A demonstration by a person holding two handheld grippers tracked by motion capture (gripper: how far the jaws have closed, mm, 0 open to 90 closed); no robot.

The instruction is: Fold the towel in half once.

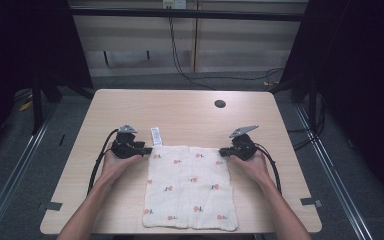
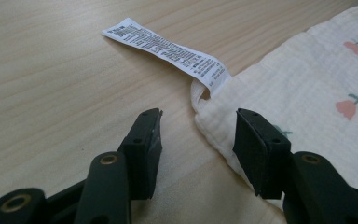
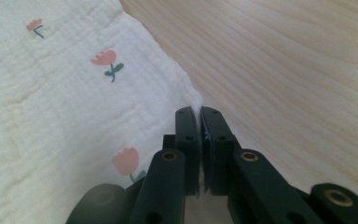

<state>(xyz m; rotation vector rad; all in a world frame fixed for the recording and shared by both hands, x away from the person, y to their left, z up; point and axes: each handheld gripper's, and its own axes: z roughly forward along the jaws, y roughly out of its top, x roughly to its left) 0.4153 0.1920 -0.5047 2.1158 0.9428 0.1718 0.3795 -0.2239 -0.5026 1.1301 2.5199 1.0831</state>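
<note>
Cream cloth [image 1: 190, 187]; left claw [image 2: 198, 135] spread astride its corner; right claw [image 3: 199, 135] pinching its edge

The left tongs [image 2: 198, 135] stand with their two black jaws spread wide apart, low over the pale wooden desk [image 2: 51, 84]. The near corner of a cream cloth [image 2: 303, 88] printed with small pink flowers lies between the jaws: one jaw rests over the cloth's edge and the other over bare wood. From that corner a white care label [image 2: 168, 49] with small black print, held by a little loop, stretches flat away across the desk.
</note>
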